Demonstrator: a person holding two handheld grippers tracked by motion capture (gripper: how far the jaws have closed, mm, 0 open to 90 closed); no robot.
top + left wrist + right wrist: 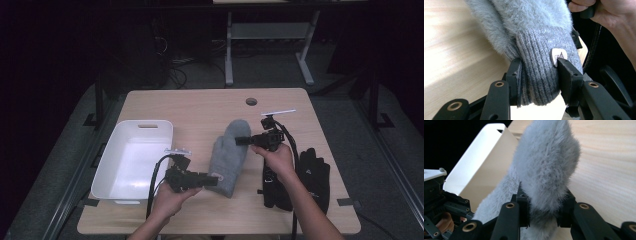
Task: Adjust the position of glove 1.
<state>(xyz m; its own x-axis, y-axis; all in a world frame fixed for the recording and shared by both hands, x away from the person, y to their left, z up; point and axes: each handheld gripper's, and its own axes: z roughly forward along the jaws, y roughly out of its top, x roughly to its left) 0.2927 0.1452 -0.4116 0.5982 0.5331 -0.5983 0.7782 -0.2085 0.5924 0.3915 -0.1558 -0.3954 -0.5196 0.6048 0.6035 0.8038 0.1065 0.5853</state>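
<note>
**Ana:** Left gripper (539,72) is clamped on the ribbed cuff of the grey mitten (229,157); right gripper (544,207) pinches the fluffy thumb end of the same mitten; both sets of jaws are narrowed onto the fabric, which bulges between the pads.

**Ben:** Where does the mitten sit?

**Ana:** Mid-table, between the two hands; the cuff points toward the person, the rounded tip away; whether it is lifted off the wood or only resting there I cannot say for certain from the high view, though the left gripper view shows light under the cuff's edge.

**Ben:** How far along, by your reckoning?

**Ana:** The grasp is made; the carry is not; the white bin (111,165) just left of the mitten holds nothing, so I judge that moving the mitten over its rim and letting go is what remains; the black gloves (314,175) at the right edge of the table (200,105), behind the right hand, lie untouched.

**Ben:** Materials?

**Ana:** Mitten body is long, soft pile, fuzzy at the outline; the cuff is tighter ribbed knit with a small pale oval tag (556,56) against one jaw; the bin is smooth, hard plastic, rectangular with rounded corners and a slot handle; the table is pale wood grain with a round cable hole.
</note>
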